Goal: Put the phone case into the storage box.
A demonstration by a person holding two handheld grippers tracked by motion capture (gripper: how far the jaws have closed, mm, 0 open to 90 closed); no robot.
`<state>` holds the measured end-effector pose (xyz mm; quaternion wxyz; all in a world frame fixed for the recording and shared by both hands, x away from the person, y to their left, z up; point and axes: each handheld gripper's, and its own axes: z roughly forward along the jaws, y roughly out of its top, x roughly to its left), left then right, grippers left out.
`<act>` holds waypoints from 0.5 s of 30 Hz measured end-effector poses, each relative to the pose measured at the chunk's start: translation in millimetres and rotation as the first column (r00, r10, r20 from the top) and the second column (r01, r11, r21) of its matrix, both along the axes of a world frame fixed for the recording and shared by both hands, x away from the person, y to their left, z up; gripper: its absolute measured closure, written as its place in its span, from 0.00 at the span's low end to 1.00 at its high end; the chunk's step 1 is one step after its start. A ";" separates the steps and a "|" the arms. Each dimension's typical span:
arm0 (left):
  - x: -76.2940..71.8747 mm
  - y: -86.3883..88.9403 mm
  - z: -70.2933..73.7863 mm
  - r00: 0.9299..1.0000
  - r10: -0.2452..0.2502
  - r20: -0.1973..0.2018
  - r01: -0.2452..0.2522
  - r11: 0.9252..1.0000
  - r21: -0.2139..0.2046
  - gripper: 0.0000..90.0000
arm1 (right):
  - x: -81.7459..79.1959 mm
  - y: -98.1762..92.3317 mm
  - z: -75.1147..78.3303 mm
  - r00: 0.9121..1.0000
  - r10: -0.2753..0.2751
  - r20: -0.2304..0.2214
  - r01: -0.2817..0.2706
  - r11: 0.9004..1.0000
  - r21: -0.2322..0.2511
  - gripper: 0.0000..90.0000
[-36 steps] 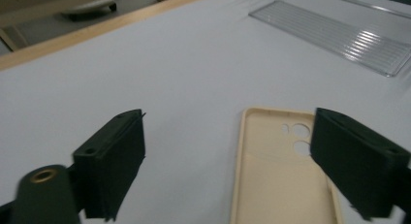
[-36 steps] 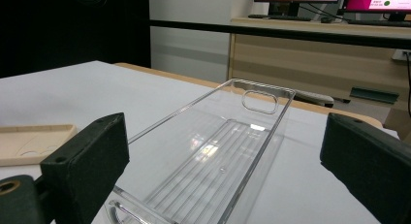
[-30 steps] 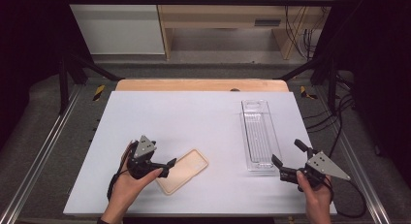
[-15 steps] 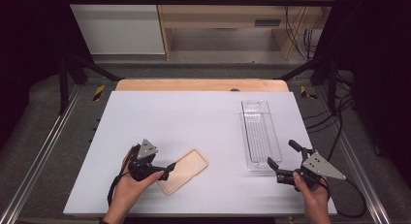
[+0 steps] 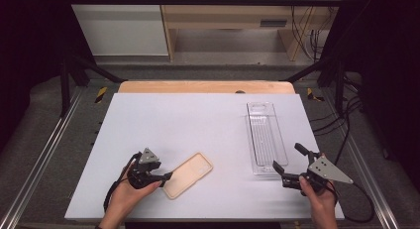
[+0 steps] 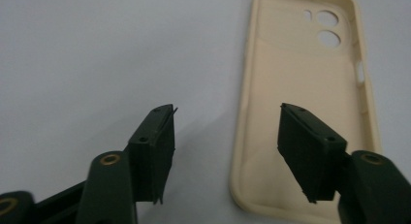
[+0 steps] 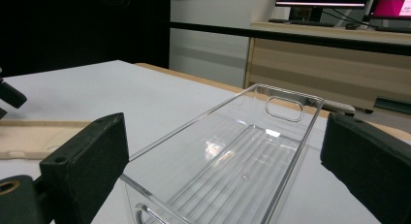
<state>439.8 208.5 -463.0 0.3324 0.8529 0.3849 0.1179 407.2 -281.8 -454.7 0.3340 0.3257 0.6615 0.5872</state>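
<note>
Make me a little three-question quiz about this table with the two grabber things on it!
1. True or false: the clear tray has something inside it.
2. Which gripper is nearest the beige phone case: A) left gripper B) right gripper?
3. Fill in: the phone case lies with its hollow side facing ____.

Key: 1 false, it is empty. 2 A. 3 up, as the left gripper view shows its inside and camera holes.

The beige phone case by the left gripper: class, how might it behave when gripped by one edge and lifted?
The phone case is a thin, empty, open shell, so probably light. Its rounded walls look like soft rubbery material, so it may flex or droop. Its matte finish suggests reasonable grip.
</note>
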 end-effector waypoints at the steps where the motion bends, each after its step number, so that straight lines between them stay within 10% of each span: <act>1: -0.2 -0.6 -0.4 1.000 -0.002 -0.006 0.002 1.000 -0.001 0.51 | 0.0 -0.1 0.0 1.000 0.000 0.001 0.000 1.000 -0.002 0.04; 15: 4.2 -1.2 -8.0 0.999 0.002 -0.041 -0.003 1.000 -0.023 0.84 | 0.1 1.0 -0.4 1.000 -0.002 -0.003 0.002 1.000 -0.011 0.04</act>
